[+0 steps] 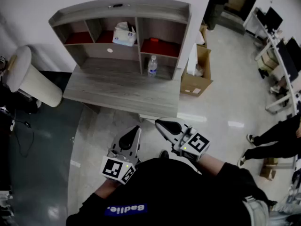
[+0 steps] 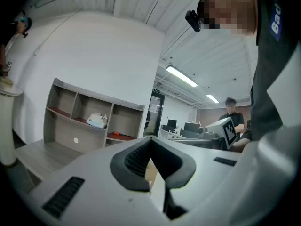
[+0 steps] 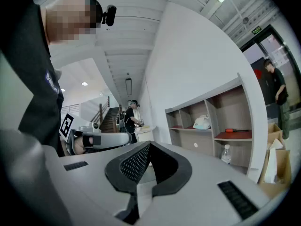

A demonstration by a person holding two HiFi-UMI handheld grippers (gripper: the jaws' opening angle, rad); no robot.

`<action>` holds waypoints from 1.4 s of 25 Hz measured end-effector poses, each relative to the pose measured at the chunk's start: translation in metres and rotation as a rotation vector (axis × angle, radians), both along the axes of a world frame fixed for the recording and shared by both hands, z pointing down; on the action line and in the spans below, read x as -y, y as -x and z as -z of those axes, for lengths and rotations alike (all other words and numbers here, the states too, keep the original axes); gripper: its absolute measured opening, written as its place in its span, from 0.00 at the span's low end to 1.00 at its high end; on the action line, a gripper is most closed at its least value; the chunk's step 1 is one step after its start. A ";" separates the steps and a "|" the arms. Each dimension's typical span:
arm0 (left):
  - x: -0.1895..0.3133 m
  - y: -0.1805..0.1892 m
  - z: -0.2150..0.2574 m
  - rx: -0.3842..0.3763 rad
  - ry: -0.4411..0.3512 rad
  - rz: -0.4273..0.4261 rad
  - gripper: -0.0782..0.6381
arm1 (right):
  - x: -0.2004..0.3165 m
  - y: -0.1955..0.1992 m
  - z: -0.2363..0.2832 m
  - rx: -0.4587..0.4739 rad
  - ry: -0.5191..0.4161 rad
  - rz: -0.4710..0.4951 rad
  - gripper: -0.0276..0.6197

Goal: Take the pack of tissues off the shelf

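Observation:
The pack of tissues (image 1: 124, 34) is white and light blue and lies in the middle upper compartment of the grey shelf unit (image 1: 117, 8) on a desk. It also shows in the left gripper view as the tissues (image 2: 97, 120) and in the right gripper view as the tissues (image 3: 202, 122). My left gripper (image 1: 137, 129) and right gripper (image 1: 159, 122) are held low in front of the person's chest, well short of the desk. Both are shut with nothing between the pads, as seen on the left gripper (image 2: 150, 143) and the right gripper (image 3: 149, 145).
A water bottle (image 1: 152, 65) stands in the lower right bay, below a red tool (image 1: 156, 40). Beside the desk sits an open cardboard box (image 1: 196, 76). A white cylinder (image 1: 33, 79) stands at left. People's legs (image 1: 273, 138) and other desks are at right.

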State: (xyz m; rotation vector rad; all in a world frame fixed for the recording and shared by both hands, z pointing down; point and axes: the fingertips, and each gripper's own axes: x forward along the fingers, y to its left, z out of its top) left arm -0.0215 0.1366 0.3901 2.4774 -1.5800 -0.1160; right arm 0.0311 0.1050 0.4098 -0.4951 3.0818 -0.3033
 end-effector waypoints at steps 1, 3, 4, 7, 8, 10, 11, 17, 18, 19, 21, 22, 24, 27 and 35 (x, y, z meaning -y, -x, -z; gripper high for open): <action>0.000 0.000 0.000 0.001 0.000 0.000 0.11 | 0.000 0.000 0.000 0.000 0.000 0.001 0.08; 0.001 -0.001 0.001 0.001 -0.001 0.001 0.11 | 0.000 -0.002 0.000 -0.001 -0.001 0.002 0.08; 0.001 -0.002 0.001 0.001 -0.002 0.001 0.11 | 0.001 -0.002 0.000 -0.001 -0.001 0.003 0.08; 0.004 -0.004 0.001 0.002 -0.002 0.001 0.11 | 0.003 -0.004 0.001 -0.001 0.003 0.003 0.08; 0.005 -0.004 0.001 0.002 -0.001 0.000 0.11 | 0.004 -0.004 0.001 0.000 0.004 0.003 0.08; 0.006 -0.005 0.001 0.004 0.001 0.001 0.11 | 0.004 -0.005 0.001 0.001 0.004 0.006 0.08; 0.007 -0.005 0.001 0.005 0.002 0.002 0.11 | 0.005 -0.005 0.001 0.001 0.004 0.007 0.08; 0.012 -0.008 0.001 0.009 0.005 0.013 0.11 | 0.012 -0.009 0.001 0.020 0.021 0.010 0.08; 0.014 -0.009 0.001 0.011 0.005 0.015 0.11 | 0.013 -0.010 0.001 0.026 0.023 0.012 0.08; 0.015 -0.009 0.001 0.014 0.004 0.018 0.11 | 0.015 -0.011 0.001 0.033 0.024 0.015 0.08; 0.018 -0.012 0.001 0.019 0.003 0.026 0.11 | 0.017 -0.013 0.002 0.042 0.024 0.022 0.08; 0.019 -0.014 0.001 0.021 0.003 0.031 0.11 | 0.018 -0.015 0.002 0.046 0.024 0.026 0.08; 0.022 -0.018 0.003 0.025 0.002 0.039 0.11 | 0.021 -0.020 0.003 0.054 0.025 0.034 0.08; 0.028 -0.027 0.003 0.027 0.000 0.055 0.11 | 0.027 -0.030 0.004 0.068 0.026 0.046 0.08; 0.043 -0.046 -0.001 0.039 -0.006 0.081 0.11 | 0.044 -0.048 -0.008 0.072 0.043 0.067 0.08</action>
